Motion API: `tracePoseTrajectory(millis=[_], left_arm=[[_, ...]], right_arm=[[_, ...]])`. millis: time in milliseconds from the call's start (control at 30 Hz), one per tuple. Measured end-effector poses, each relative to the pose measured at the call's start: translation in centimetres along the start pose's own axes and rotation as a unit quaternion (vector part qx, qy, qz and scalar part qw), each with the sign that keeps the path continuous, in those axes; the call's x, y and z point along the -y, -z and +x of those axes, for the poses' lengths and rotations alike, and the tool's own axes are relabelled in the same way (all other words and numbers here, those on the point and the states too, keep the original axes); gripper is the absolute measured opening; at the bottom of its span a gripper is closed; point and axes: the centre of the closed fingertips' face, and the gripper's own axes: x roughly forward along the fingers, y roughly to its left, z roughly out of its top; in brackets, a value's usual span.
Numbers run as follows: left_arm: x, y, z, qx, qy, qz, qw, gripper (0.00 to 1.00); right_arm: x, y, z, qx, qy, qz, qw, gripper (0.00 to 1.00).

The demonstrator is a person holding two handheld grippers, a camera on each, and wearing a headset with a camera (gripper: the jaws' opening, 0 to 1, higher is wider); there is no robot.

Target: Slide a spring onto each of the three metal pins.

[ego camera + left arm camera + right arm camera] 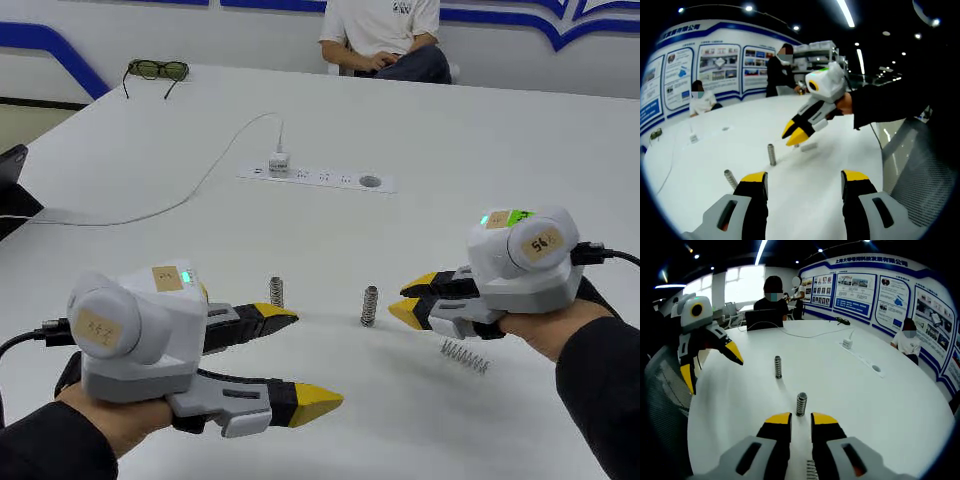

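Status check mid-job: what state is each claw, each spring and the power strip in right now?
left claw: open wide, empty
right claw: barely open, empty
far upright spring: standing upright
near upright spring: standing upright
loose spring: lying flat on the table
power strip: one white plug in

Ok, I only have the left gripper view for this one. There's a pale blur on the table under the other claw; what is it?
Observer: The head view shows a loose spring lying flat on the table, near the right claw but apart from it.
Reviewer: Is that claw carrying anything?
Observer: No. In the right gripper view its jaws stand nearly together, with nothing between them.
Reviewer: And what is it aimed at?
Observer: That view has an upright spring straight ahead of the tips, and a second upright spring farther on.
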Motion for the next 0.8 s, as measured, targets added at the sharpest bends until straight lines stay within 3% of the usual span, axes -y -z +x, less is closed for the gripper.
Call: tracePoseTrajectory(millis=[533,800], left_arm=[[0.1,-0.2,0.0,0.002,0.003,0.005,1.0,0.6],[0.0,-0.4,-0.1,0.003,0.001,0.008,1.0,0.6]], right_arm=[[-0.2,1.9,-2.9,-0.001,0.021,0.009,0.9997,0.17],[0.2,3.9,-4.2,-0.013,0.034,0.018,0.9992,0.18]])
